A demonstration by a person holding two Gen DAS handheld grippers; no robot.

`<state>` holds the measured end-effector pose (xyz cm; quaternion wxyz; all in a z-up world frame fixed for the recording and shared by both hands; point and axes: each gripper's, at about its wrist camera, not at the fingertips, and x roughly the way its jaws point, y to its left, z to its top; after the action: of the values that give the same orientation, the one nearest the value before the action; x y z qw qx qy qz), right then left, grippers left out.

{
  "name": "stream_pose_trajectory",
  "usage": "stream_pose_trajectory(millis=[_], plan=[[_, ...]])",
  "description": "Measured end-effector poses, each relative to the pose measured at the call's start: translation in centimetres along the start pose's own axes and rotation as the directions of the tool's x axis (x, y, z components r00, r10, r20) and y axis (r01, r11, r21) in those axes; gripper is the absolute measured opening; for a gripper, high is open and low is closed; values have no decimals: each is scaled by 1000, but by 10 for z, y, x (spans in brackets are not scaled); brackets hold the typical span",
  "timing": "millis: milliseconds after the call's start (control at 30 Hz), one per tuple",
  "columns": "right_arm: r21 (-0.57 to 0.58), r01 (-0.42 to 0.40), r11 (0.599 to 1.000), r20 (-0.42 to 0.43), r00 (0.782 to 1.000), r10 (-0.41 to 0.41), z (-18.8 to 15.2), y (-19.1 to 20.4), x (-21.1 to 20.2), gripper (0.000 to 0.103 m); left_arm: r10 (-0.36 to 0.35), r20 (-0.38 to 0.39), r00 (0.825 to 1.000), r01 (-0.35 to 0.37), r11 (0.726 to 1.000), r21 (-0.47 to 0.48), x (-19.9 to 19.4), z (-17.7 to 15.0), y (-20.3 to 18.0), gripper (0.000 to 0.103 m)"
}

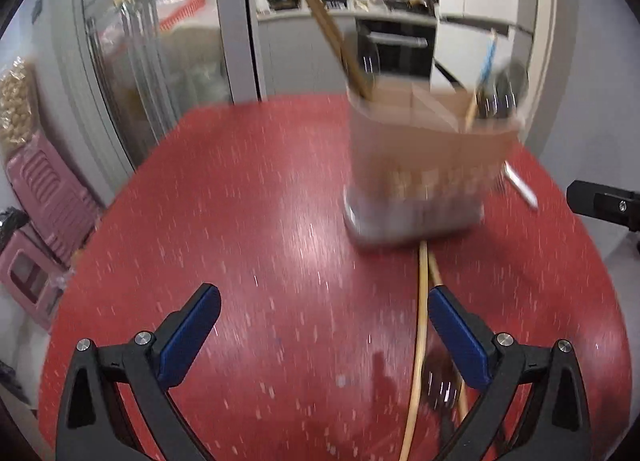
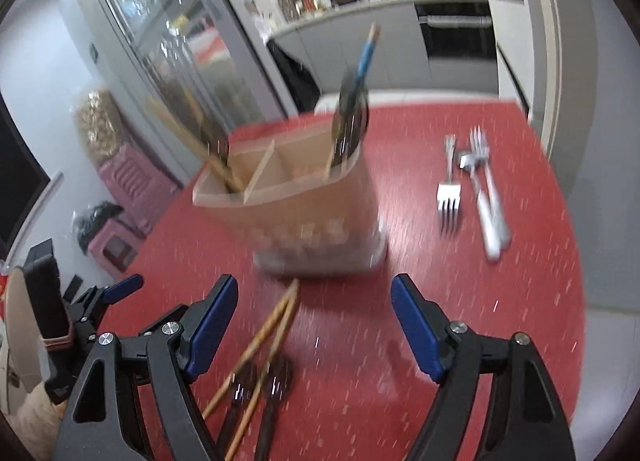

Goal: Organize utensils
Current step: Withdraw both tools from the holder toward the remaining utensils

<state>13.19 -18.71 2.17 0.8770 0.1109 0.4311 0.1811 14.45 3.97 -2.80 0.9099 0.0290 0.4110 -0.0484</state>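
- Utensil caddy [image 2: 304, 213] sits on the red table [image 2: 500, 321], just ahead of both grippers.
- Right gripper [image 2: 312, 325] wide open, empty; chopsticks [image 2: 272, 325] beside its left finger.
- Left gripper [image 1: 324, 329] also gaping, chopsticks [image 1: 420, 321] by its right finger.
- Forks [image 2: 450, 193] off right.

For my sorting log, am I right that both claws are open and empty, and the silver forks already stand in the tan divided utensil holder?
Not quite: in the right wrist view the silver forks lie on the red table, beside the tan divided utensil holder. Both claws, left and right, are open and empty.
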Motion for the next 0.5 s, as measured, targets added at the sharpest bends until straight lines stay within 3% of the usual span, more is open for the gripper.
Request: stream_pose_trajectory(millis=[267, 500], plan=[[-60, 28, 998, -181, 983, -39, -46, 26, 25, 81, -55, -97, 994, 58, 998, 30, 5, -48, 2, 103], [-109, 73, 991, -303, 948, -103, -77, 40, 46, 63, -70, -135, 988, 79, 995, 63, 4, -68, 3, 103]])
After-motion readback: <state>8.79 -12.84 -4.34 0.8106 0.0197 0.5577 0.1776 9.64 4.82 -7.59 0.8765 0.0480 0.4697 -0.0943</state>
